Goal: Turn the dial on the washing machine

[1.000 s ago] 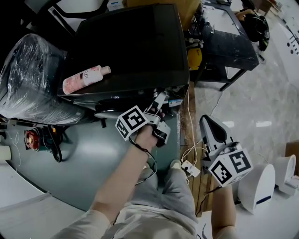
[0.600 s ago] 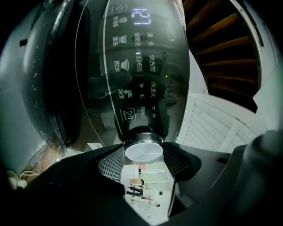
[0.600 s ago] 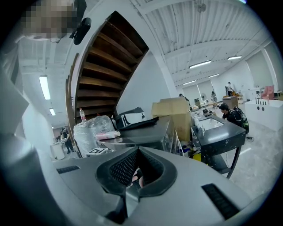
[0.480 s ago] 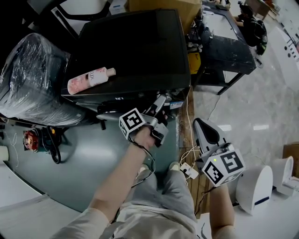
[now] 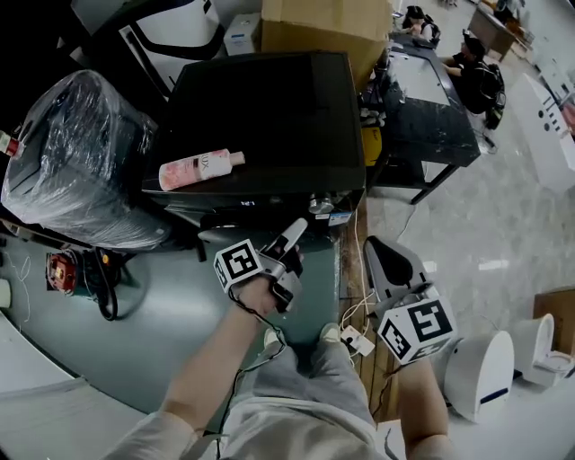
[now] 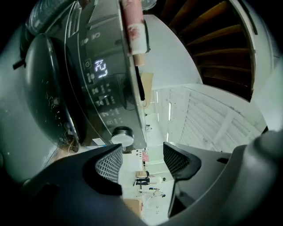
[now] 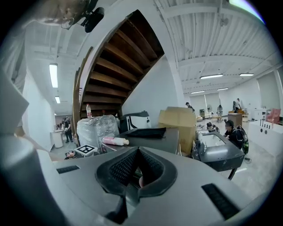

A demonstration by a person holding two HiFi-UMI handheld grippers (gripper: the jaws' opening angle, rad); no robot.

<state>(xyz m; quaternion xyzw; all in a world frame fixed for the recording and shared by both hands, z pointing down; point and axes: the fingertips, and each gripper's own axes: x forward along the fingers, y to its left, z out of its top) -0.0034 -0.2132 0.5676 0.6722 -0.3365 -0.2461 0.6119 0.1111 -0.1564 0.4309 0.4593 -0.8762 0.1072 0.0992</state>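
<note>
With left gripper point(image 6: 141, 159) open-jawed and empty, centre round silver-faced black dial point(image 6: 122, 136) just ahead of it between the pads, clamp squarely, then twist.

Glossy black washing machine point(image 5: 269, 117), metallic dial point(image 6: 122, 134), smooth plastic bottle point(image 5: 199, 168).

bottle point(image 5: 199, 168) on washing machine point(image 5: 269, 108) | wrapped bundle point(image 5: 76, 153) left | box point(image 5: 323, 27) behind

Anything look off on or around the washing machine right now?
A pink bottle lies on its side on top of the washing machine, near the front edge, where it could roll. Nothing looks spilled or damaged.
</note>
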